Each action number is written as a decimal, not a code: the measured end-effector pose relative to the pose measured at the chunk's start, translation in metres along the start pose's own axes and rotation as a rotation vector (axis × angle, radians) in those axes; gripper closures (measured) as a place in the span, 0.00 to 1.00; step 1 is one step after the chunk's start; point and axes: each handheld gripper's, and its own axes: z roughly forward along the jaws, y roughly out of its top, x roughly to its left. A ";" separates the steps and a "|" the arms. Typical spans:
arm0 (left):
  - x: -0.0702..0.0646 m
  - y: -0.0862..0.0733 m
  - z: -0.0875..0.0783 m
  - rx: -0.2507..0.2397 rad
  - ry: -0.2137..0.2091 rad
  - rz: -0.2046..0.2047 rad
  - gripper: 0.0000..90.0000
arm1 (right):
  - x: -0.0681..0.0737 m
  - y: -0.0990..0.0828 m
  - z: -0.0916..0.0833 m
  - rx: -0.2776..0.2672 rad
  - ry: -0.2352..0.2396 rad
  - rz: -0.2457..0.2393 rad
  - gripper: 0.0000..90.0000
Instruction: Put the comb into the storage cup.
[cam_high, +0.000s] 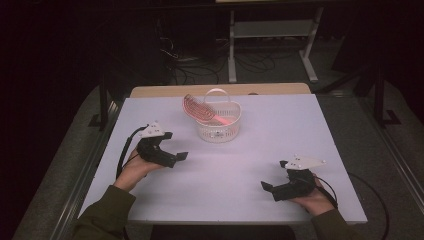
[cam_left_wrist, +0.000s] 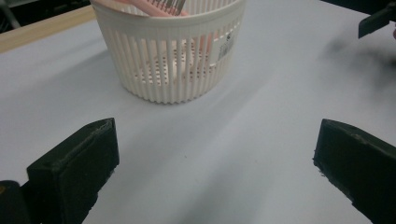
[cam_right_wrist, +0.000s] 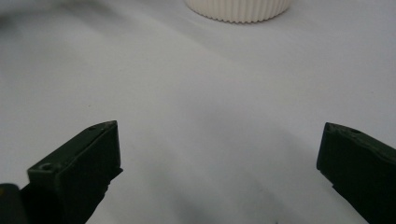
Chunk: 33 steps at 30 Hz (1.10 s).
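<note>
A: Where do the working objects lie?

B: A white slatted plastic basket (cam_high: 218, 126) stands upright on the pale tabletop (cam_high: 280, 130), at about 12 o'clock from the table's centre, near the far edge. A pink hairbrush (cam_high: 199, 109) lies slanted in it, its ribbed head projecting over the rim toward 10 o'clock and its handle resting across the opening. The basket's thin hoop handle stands upright at the back.

A: And the grippers?

B: The left gripper (cam_high: 175, 158) rests at 8 o'clock, jaws spread wide and empty, aimed at the basket. The right gripper (cam_high: 269, 190) rests at 4 o'clock, likewise released, well apart from the basket. Both gripper views show bare tabletop between the jaws.

A: How should these objects handle?

B: Both are probably light, stiff plastic. The basket, being light, may slide or tip if the hairbrush snags on its rim. Its slats could flex a little under a hard squeeze, so the rim is the firmer place to pinch when steadying it.

A: Where is the best hold on the hairbrush?

B: Likely the projecting head or the neck just below it, pinched across the flat faces; the bristle side is uneven and the smooth handle may slip.
</note>
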 end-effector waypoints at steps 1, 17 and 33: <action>0.000 -0.002 -0.001 0.000 -0.002 0.003 0.00 | 0.000 0.000 0.000 0.001 -0.001 0.001 0.00; -0.013 -0.036 -0.026 -0.001 -0.033 0.017 0.00 | 0.000 0.000 0.000 0.006 -0.005 0.000 0.00; -0.024 -0.062 -0.033 0.022 -0.042 0.027 0.00 | 0.000 -0.001 0.000 0.008 -0.009 -0.003 0.00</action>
